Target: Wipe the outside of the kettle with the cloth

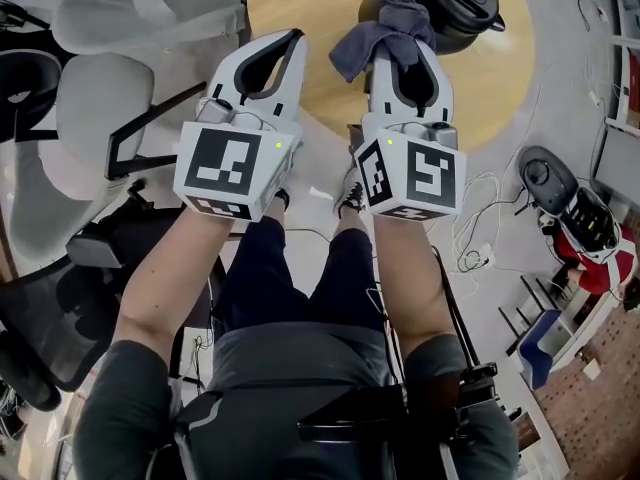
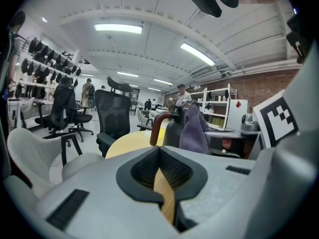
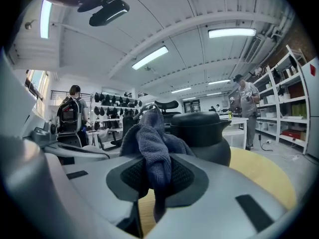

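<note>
A black kettle (image 1: 452, 0) stands on a round wooden table (image 1: 310, 8). My right gripper (image 1: 403, 40) is shut on a grey-blue cloth (image 1: 385, 28), which bunches above the jaws and hangs right beside the kettle's left side. In the right gripper view the cloth (image 3: 154, 143) fills the jaws of the right gripper (image 3: 157, 166), with the kettle (image 3: 204, 133) just behind it. My left gripper (image 1: 293, 38) is shut and holds nothing, over the table's near edge, left of the cloth. The left gripper view shows the left gripper (image 2: 160, 152), the kettle (image 2: 172, 131) and the cloth (image 2: 193, 131) ahead to the right.
White chairs (image 1: 100, 108) and a black mesh chair (image 1: 50, 318) stand to the left of the table. Cables (image 1: 480, 218) and a red and black device (image 1: 590, 233) lie on the floor at right. Shelving (image 2: 219, 108) and black office chairs (image 2: 112, 116) fill the room behind.
</note>
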Tool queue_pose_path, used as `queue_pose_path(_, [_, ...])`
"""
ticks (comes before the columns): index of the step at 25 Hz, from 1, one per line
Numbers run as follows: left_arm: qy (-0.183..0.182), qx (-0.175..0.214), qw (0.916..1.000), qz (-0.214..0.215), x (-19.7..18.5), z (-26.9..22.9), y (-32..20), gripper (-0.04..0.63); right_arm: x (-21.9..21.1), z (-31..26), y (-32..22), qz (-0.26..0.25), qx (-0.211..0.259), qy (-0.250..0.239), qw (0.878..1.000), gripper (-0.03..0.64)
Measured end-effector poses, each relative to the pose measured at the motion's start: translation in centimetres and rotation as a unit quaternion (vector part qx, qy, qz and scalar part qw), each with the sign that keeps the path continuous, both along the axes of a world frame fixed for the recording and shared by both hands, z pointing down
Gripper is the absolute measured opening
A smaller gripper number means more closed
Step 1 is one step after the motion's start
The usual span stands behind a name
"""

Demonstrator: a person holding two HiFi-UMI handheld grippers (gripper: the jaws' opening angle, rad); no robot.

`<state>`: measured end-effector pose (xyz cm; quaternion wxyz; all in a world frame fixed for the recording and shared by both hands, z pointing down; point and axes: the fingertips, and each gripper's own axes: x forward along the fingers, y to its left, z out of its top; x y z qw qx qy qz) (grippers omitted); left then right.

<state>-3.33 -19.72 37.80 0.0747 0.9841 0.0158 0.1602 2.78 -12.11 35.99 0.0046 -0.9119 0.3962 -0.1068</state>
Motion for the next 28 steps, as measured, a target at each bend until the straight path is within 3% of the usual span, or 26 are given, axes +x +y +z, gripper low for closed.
queue_pose_path(7, [-0.005,-0.01,0.9999,0.005,-0.6,2.1,0.6,0.009,-0.4,4.9,0.3,-0.006,-0.019,-0.033,0.999,0.095])
queue_pose_path(18, [-0.023,0.003,0.9997,-0.003,-2.2,4.5,0.9,0.009,-0.6,11.1,0.2,-0.028,-0.043,-0.077,0.996,0.095])
queue_pose_path(24, [-0.021,0.0,0.9997,-0.009,-2.4,4.5,1.3,0.009,-0.6,11.5,0.4,-0.039,-0.053,-0.085,0.994,0.095])
queue_pose_path(28, [-0.011,-0.001,0.9995,-0.029,-2.5,2.9,0.8,0.009,-1.7,8.2,0.9,-0.066,-0.036,-0.058,0.996,0.095])
